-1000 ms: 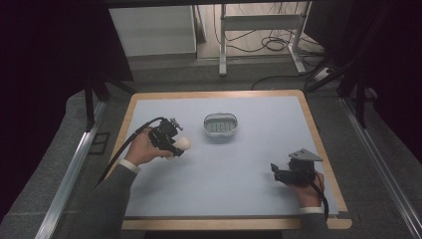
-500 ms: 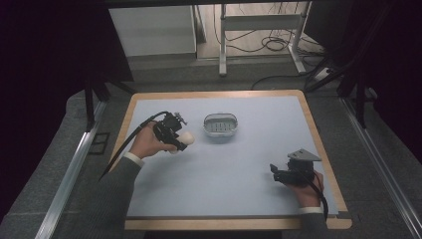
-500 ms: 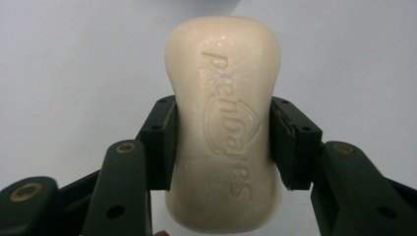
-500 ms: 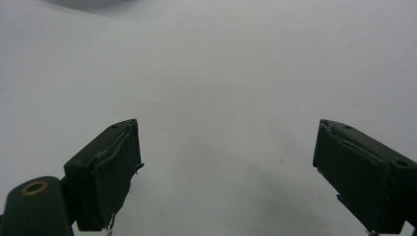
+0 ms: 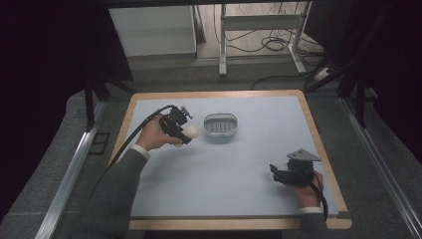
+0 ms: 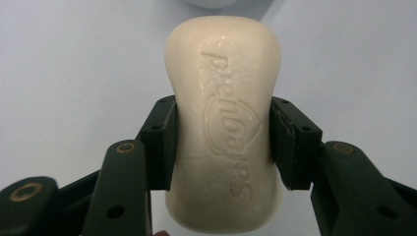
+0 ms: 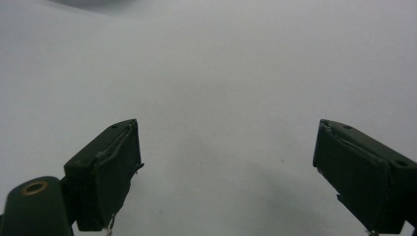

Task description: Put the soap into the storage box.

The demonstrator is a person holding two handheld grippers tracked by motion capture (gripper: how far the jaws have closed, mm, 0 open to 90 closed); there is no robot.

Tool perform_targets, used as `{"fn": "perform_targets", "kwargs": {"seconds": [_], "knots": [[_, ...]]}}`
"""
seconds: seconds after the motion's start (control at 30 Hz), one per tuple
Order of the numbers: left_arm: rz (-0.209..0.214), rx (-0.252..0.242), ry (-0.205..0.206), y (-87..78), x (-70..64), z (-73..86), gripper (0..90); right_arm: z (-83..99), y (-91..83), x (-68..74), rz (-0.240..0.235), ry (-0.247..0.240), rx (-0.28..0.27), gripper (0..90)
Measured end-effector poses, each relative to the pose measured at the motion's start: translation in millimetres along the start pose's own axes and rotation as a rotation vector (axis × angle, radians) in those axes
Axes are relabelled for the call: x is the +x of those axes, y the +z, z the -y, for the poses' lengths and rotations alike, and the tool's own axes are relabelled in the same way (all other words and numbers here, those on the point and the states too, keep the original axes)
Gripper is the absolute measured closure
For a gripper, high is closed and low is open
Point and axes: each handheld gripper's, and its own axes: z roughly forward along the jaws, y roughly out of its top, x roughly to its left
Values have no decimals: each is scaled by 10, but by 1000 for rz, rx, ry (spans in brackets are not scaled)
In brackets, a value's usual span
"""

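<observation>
Across the middle of the scene lies the counter [image 5: 214, 179], a pale blue sheet framed in light wood. Toward its far side, a little left of centre, sits a clear oval soap dish [image 5: 220, 124]. Just left of the dish, the left tongs [image 5: 185, 133] are clamped on a cream bar of soap [image 6: 223, 123], both pads pressed against its narrow waist; the bar is held close beside the dish rim. Embossed letters run along the bar, but I cannot read them with certainty. At the near right, the right tongs [image 5: 275, 173] stand wide apart with nothing between them, low over bare counter, pointing left.
</observation>
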Motion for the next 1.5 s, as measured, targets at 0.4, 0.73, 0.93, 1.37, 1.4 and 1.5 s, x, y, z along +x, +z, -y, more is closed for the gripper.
{"fn": "perform_targets", "kwargs": {"seconds": [0.4,0.73,0.93,1.37,1.4,1.5], "knots": [[-17,-10,17,-6,63,-187,496,4,6,0,1,-1,4,104],[-34,1,30,8,137,-356,496,7,11,-3,0,0,4,104],[-33,-11,41,19,140,-478,496,3,10,1,0,3,3,106],[-18,-20,86,115,93,-755,496,2,5,-6,0,4,-4,107],[-18,-18,88,124,90,-779,496,2,3,-6,-1,5,-4,107],[-11,-20,88,149,86,-839,496,-1,-1,-6,-2,7,-6,107]]}}
